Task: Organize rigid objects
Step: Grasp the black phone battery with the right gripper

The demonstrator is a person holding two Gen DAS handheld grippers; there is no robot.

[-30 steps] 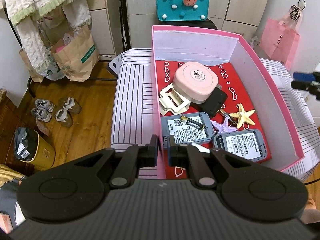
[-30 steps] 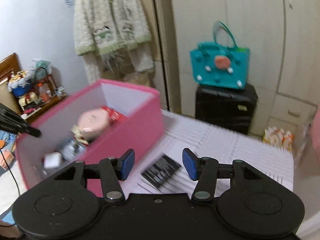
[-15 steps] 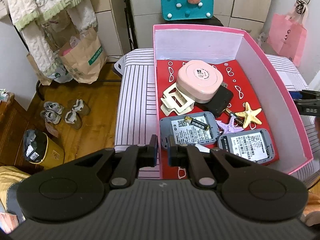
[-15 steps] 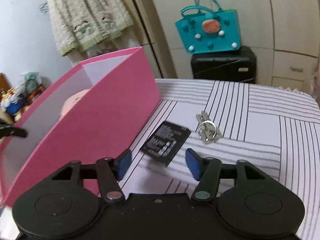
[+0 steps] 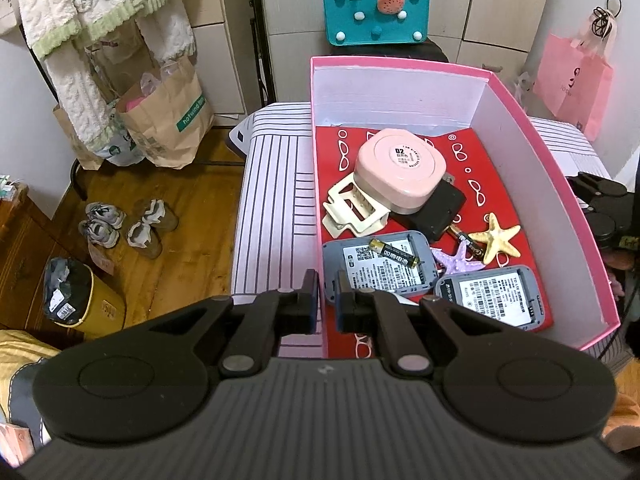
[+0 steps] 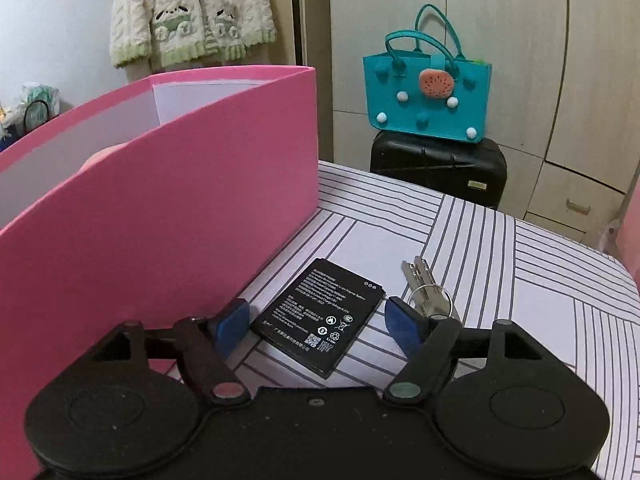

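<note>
Phone battery (image 6: pixel 322 316), flat and black with white printing, lies on the striped tabletop (image 6: pixel 500 264) in the lower middle of the right wrist view, just beside the outer wall of the pink box (image 6: pixel 168 208). The right gripper (image 6: pixel 316 322) is low over it with its jaws wide apart and just now opening further; the battery sits between the two blue pads (image 6: pixel 232 324), and neither pad presses on it. A bunch of silver keys on a ring (image 6: pixel 426 286) lies just right of the battery, close to the right-hand pad. Behind, in the upper right, a teal felt bag (image 6: pixel 428 96) stands on a black suitcase (image 6: pixel 438 168).

In the left wrist view the left gripper (image 5: pixel 327 298) is clenched on the near left wall of the pink box (image 5: pixel 318 200), one finger outside and one inside. On the red lining of the box, from the upper middle downward, lie a round pink case (image 5: pixel 400 170), a cream hair claw (image 5: pixel 354 210) partly under it, a black flat item (image 5: pixel 438 210), a yellow starfish (image 5: pixel 496 238), a purple starfish (image 5: pixel 458 260), and two grey labelled devices (image 5: pixel 380 266) (image 5: pixel 494 298) side by side. An AA battery (image 5: pixel 394 252) rests on the left device. At the right edge of the frame, outside the box, part of the other gripper shows.
</note>
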